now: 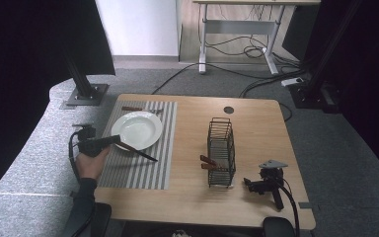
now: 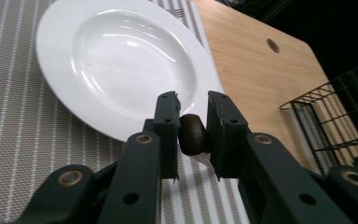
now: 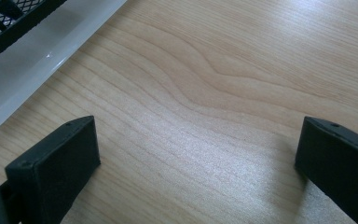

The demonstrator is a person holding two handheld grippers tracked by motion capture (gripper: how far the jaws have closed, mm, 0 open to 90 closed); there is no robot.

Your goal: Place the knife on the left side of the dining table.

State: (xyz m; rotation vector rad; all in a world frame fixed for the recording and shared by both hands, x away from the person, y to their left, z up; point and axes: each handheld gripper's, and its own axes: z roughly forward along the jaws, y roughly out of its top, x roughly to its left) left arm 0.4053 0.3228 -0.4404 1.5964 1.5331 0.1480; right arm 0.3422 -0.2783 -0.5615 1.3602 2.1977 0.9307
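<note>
A: Where's the knife [image 1: 137, 152]?

B: Its brown handle [image 2: 193, 134] sits between the left gripper [image 2: 192, 125] jaws, closed snugly on it; the blade runs ahead across the striped placemat [image 1: 143, 168], just beside the white plate [image 2: 121, 65].

A: Why there?

B: Likely a place setting.

A: Room?

B: Bare mat beneath, wire rack [image 1: 221, 150] well off. The right gripper [image 3: 198, 163] rests wide open, empty, on the table [image 3: 242, 70].

Grey carpet floor [image 1: 29, 148] surrounds the light wooden tabletop [image 1: 256, 123]; a white-framed desk [image 1: 237, 24] with tangled black cables [image 1: 237, 49] stands at upper centre.
</note>
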